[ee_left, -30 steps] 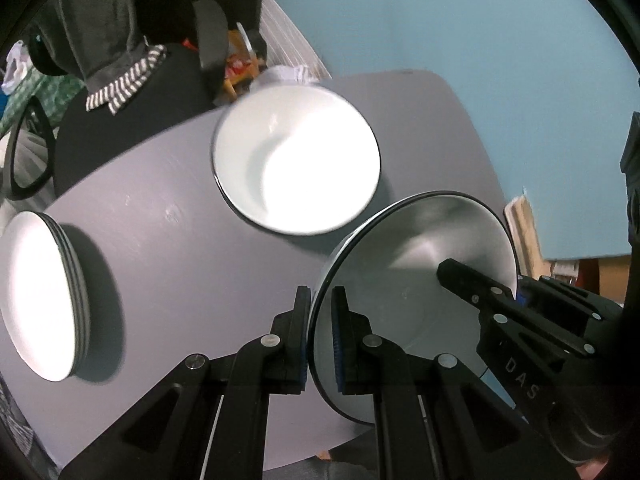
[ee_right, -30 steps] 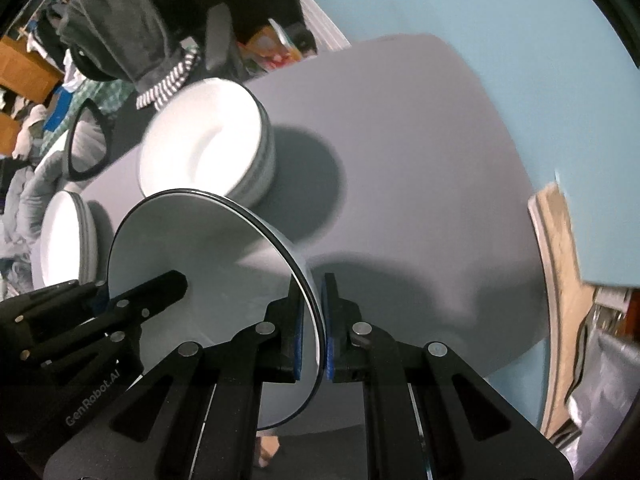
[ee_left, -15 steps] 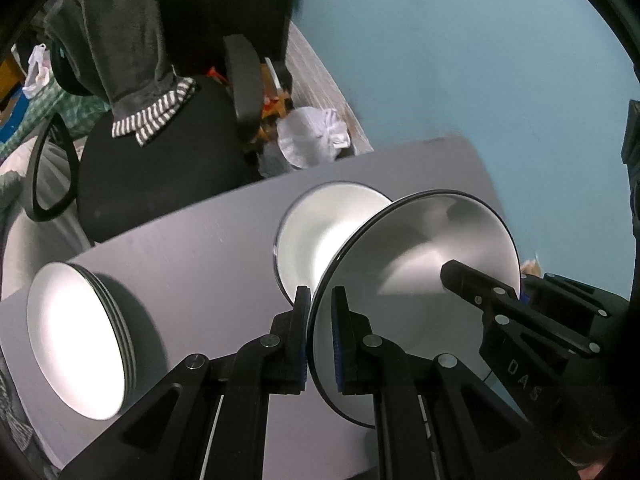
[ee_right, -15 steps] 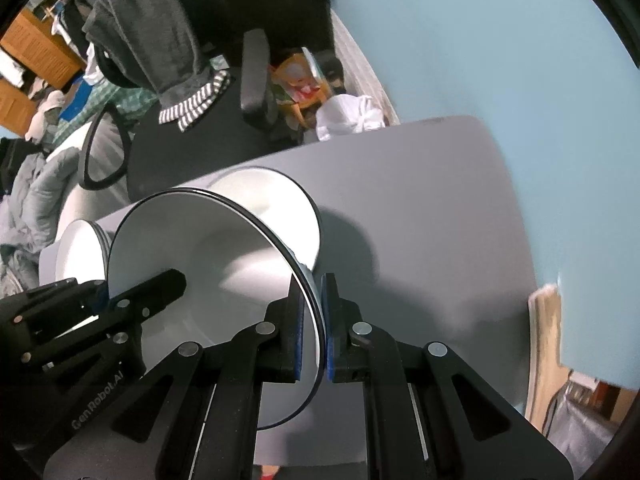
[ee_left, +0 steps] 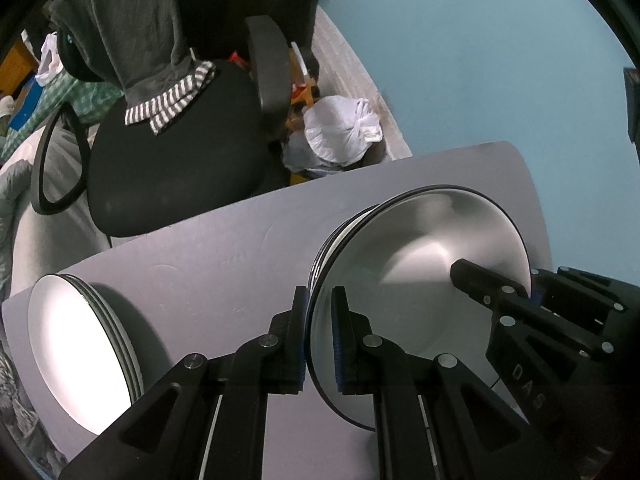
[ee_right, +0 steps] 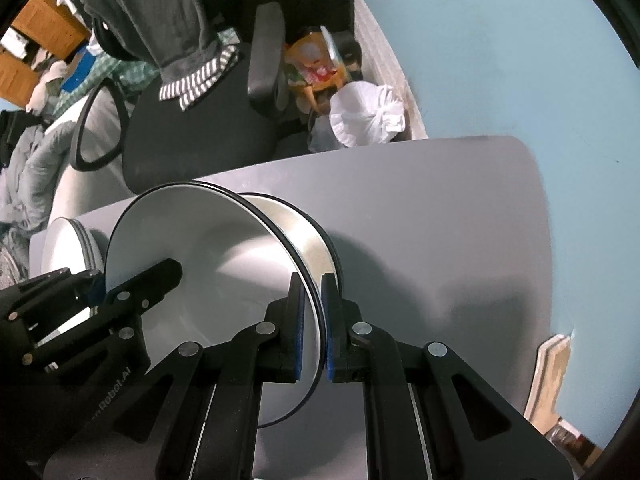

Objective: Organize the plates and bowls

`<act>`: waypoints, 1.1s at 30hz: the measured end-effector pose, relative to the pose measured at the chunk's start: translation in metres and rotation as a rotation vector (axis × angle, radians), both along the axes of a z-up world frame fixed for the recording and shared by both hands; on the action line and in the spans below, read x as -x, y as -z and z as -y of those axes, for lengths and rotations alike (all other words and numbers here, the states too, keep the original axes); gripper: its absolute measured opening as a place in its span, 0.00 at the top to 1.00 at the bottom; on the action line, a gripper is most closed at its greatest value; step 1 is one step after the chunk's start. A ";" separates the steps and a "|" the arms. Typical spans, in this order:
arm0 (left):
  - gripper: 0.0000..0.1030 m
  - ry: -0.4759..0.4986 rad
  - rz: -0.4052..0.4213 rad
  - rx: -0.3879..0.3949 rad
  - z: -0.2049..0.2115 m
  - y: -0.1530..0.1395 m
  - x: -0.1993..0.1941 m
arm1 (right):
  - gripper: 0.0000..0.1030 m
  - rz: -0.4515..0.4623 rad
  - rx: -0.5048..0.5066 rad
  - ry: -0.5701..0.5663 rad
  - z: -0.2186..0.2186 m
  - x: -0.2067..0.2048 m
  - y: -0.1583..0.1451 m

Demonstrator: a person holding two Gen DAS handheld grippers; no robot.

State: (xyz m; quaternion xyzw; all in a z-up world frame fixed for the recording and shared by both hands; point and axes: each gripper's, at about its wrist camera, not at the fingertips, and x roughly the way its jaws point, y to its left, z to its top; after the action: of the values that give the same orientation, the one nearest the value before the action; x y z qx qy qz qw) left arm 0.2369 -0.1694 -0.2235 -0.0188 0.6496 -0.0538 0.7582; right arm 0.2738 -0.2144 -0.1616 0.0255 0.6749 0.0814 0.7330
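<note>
A white bowl [ee_left: 420,280] with a thin dark rim hangs tilted over the grey table [ee_left: 220,264], held by both grippers on opposite sides of its rim. My left gripper [ee_left: 320,320] is shut on the near rim. My right gripper [ee_right: 314,312] is shut on the other side and shows in the left wrist view [ee_left: 496,276]. In the right wrist view the bowl [ee_right: 208,260] sits just above a stack of like bowls [ee_right: 308,240], which it mostly hides; the left gripper [ee_right: 132,276] shows at the left. A stack of white plates [ee_left: 76,360] lies further left.
Beyond the table's far edge stands a black office chair [ee_left: 172,168] with a grey garment [ee_left: 132,24] draped over its back. A white plastic bag [ee_left: 340,128] and some clutter lie on the floor. A blue wall [ee_left: 480,60] runs along the right.
Both grippers have carried the bowl across the table toward the bowl stack. It now hangs over the stack and hides most of it. Both grips are unchanged.
</note>
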 end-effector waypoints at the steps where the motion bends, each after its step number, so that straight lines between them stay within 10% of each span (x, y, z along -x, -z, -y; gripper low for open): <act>1: 0.91 0.000 -0.004 -0.005 0.000 0.002 -0.001 | 0.92 -0.005 0.004 -0.007 -0.001 -0.002 0.002; 33: 0.65 -0.018 0.007 -0.025 -0.006 -0.008 -0.005 | 0.76 -0.098 0.026 -0.067 -0.015 -0.011 0.000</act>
State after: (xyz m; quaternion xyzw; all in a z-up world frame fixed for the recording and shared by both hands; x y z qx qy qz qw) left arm 0.2416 -0.1630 -0.2157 -0.0150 0.6475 -0.0388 0.7610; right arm 0.2845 -0.1998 -0.1619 -0.0024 0.7113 0.0957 0.6963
